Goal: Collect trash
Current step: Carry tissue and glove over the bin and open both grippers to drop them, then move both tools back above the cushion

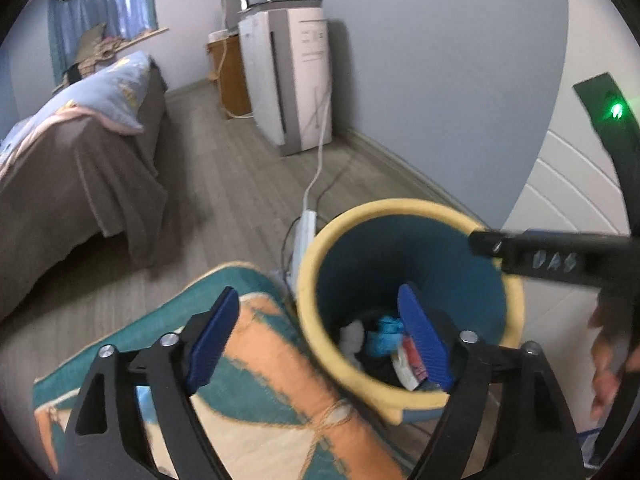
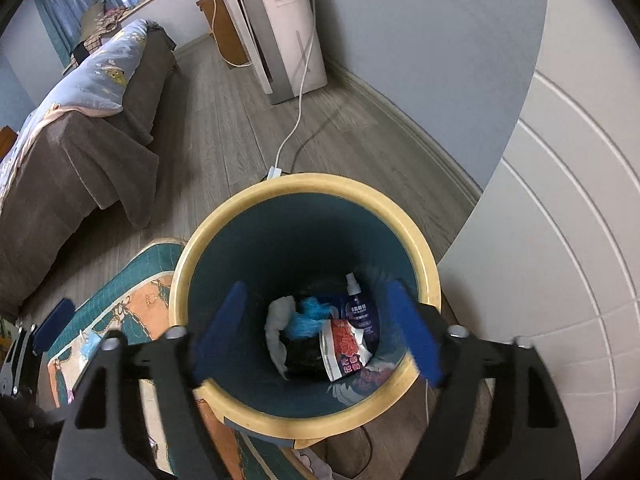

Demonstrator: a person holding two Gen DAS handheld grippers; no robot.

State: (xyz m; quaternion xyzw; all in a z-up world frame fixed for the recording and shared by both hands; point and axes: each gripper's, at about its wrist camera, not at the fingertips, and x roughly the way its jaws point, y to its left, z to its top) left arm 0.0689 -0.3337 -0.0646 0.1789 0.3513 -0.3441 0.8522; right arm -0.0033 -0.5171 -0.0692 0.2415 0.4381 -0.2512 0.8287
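A home bedroom: covered bed [image 1: 76, 148] with pillow [image 1: 108, 92], curtained window [image 1: 104, 4], patterned rug [image 1: 256, 392], wood floor [image 2: 224, 120].

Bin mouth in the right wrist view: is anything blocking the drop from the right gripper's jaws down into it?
Nothing visible does. The right gripper hangs open and empty over the bin, and the way down to the spray bottle, snack packet and blue wad at the bottom is free.
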